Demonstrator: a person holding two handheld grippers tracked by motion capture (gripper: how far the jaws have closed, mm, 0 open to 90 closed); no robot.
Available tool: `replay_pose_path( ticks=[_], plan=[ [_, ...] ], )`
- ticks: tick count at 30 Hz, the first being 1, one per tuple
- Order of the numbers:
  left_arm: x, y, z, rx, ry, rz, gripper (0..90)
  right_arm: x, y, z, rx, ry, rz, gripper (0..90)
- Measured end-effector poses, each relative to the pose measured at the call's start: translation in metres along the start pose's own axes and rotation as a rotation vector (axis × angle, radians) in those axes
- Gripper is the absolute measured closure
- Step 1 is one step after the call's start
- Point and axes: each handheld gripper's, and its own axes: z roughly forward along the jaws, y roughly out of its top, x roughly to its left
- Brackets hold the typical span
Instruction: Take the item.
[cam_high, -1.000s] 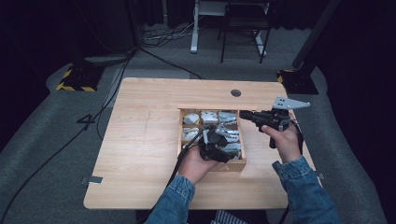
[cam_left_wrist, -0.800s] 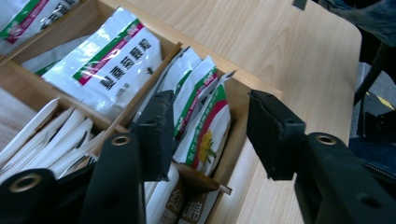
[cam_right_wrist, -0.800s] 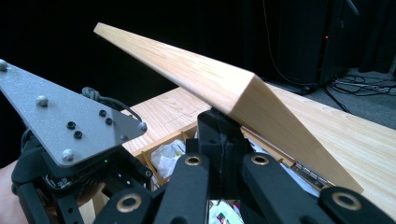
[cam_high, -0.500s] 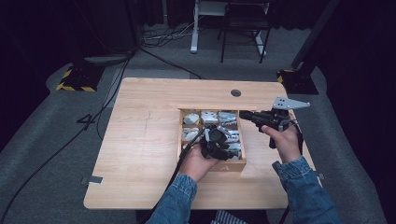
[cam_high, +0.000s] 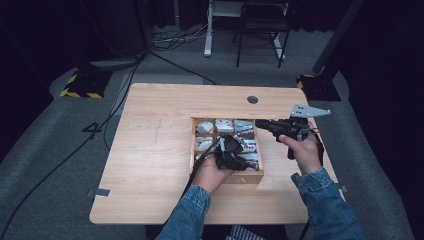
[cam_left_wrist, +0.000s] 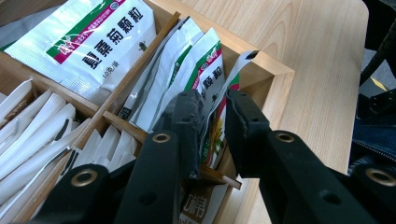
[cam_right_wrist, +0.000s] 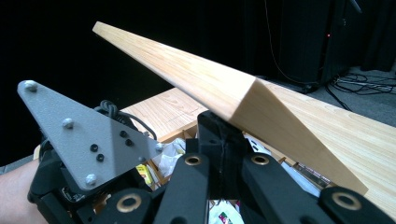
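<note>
A wooden box (cam_high: 227, 177) with several compartments holds white sachets with green and red print. My left gripper (cam_high: 235, 150) reaches down into its near right compartment. In the left gripper view its jaws have just been closing around one upright sachet (cam_left_wrist: 215, 126); the left gripper (cam_left_wrist: 212, 100) still stands a little apart, with a narrow gap showing beside the sachet. My right gripper (cam_high: 267, 125) is at the box's far right corner, shut on the edge of the raised wooden lid (cam_high: 230, 116). In the right gripper view that lid (cam_right_wrist: 210, 84) slants up and away from the right gripper (cam_right_wrist: 219, 123).
The box's wooden rim (cam_left_wrist: 275, 74) lies just right of the left jaws, with a large flat sachet (cam_left_wrist: 93, 46) in the compartment beyond. A round hole (cam_high: 252, 99) marks the table's far side. Cables and a chair (cam_high: 260, 30) are on the floor behind.
The left gripper has shifted slightly within the box and its jaws have narrowed. The right hand and the lid have kept still.
</note>
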Motion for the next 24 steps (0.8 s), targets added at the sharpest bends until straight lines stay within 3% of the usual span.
replay_pose_path(
  ticks=[4,10,16,21,24],
  plan=[
    [0.0041,0.0014,0.0005,0.006,-0.025,-0.018,77.6,-0.0005,0.0,-0.0001,0.0,0.003,0.002,90.0],
    [0.006,0.0014,0.0009,0.001,-0.026,-0.023,80.6,-0.0002,-0.0002,-0.0001,0.001,0.003,0.002,90.0],
    [0.0045,0.0008,0.0019,-0.006,0.005,-0.01,88.6,-0.0004,-0.0003,-0.0001,0.0,0.004,0.002,90.0],
    [-0.0006,0.0006,0.0008,-0.012,0.035,0.045,90.0,-0.0002,-0.0004,-0.0002,0.001,0.003,0.0,90.0],
    [-0.0018,-0.0002,-0.004,-0.05,0.053,0.051,90.0,-0.0005,-0.0003,-0.0001,-0.001,0.004,0.001,90.0]
  ],
)
